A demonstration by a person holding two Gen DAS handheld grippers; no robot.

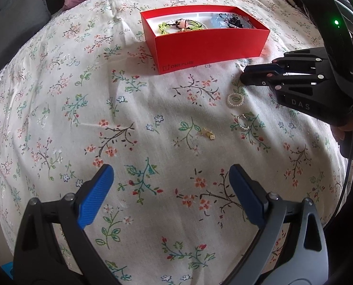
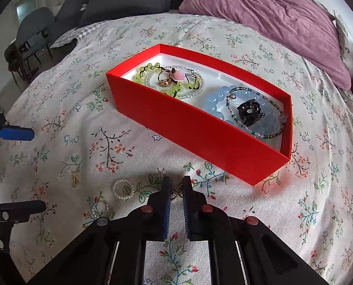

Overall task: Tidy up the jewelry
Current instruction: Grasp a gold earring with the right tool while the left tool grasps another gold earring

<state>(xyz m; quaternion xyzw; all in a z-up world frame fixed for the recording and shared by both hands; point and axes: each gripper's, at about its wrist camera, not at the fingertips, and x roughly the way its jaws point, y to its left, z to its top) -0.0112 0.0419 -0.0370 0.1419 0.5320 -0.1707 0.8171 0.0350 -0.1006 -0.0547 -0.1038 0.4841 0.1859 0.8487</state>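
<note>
Floral bedding covered the bed, with a purple pillow at its far edge and dark chairs beyond the far left corner. Over the near left part of the bed the left tongs hung with their blue pads spread wide apart and nothing between them. Past them, toward the middle of the bed, a small gold charm lay on the fabric, then a thin beaded ring and, just beyond it, a small pearl ring. Farther back sat a red box, open on top, holding yellow-green beads, a gold ring, a pale blue bracelet and a black trinket. On the right, near the pearl ring, the right tongs pointed steeply down at the bedding with their jaws nearly closed. A small gold piece showed in the narrow gap between them; whether the pads actually pinched it could not be told.
</note>
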